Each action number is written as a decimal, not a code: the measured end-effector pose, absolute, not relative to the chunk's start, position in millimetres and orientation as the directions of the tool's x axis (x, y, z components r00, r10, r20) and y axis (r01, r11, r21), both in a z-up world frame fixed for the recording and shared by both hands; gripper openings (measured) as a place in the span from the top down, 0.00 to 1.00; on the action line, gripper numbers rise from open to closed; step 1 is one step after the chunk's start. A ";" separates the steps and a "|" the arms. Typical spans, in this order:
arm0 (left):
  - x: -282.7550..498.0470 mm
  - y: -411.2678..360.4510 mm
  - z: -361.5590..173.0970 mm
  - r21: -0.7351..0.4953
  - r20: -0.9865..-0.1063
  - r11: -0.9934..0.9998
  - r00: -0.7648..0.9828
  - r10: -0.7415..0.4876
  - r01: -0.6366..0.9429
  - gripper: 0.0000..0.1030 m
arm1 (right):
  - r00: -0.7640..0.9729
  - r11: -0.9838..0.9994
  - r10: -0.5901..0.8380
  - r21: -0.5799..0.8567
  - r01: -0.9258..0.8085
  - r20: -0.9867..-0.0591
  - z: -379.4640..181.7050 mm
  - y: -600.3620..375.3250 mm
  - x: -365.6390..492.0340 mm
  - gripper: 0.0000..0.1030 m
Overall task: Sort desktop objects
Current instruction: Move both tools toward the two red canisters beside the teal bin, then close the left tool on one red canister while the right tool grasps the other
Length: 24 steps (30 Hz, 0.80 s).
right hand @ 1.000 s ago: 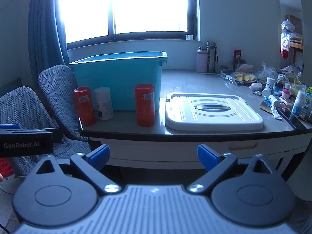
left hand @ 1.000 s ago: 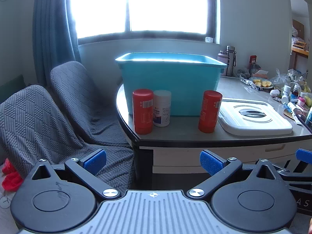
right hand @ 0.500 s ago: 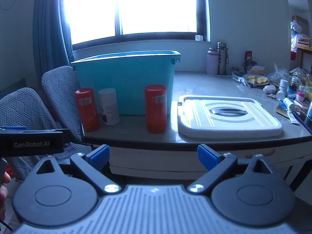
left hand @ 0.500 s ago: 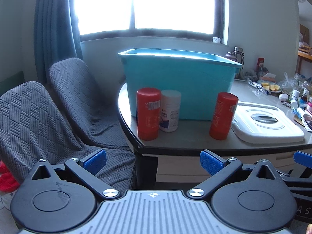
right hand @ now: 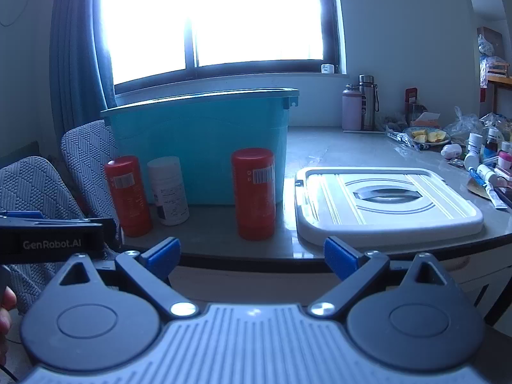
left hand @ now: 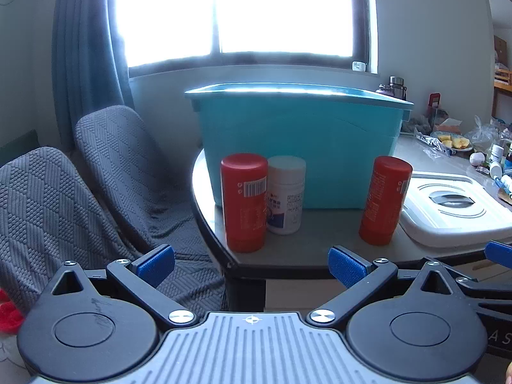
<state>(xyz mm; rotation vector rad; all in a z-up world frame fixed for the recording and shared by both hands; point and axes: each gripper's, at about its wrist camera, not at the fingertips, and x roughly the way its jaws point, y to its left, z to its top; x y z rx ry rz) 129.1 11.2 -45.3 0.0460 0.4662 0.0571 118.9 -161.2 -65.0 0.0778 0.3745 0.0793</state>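
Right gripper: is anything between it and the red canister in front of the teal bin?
Nothing visible. The right gripper, jaws open, faces the red canister across bare tabletop. The white lid lies to its right, apart.

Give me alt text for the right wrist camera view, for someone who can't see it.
The open right gripper faces a table edge where two red canisters and a white bottle stand before a teal bin. A white lid lies flat to their right; the left gripper shows at the left edge.
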 end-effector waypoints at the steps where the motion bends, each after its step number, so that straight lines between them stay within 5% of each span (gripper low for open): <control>1: 132.8 11.6 -46.3 0.056 -0.449 0.997 0.891 0.065 -0.045 0.00 | 0.928 0.994 0.089 0.091 -0.060 -0.362 -65.8 -161.7 122.7 0.06; 24: 201.6 22.2 -54.3 0.044 -0.448 0.996 0.890 0.086 -0.075 0.00 | 0.915 0.996 0.077 0.064 -0.056 -0.396 -80.3 -152.4 197.0 0.06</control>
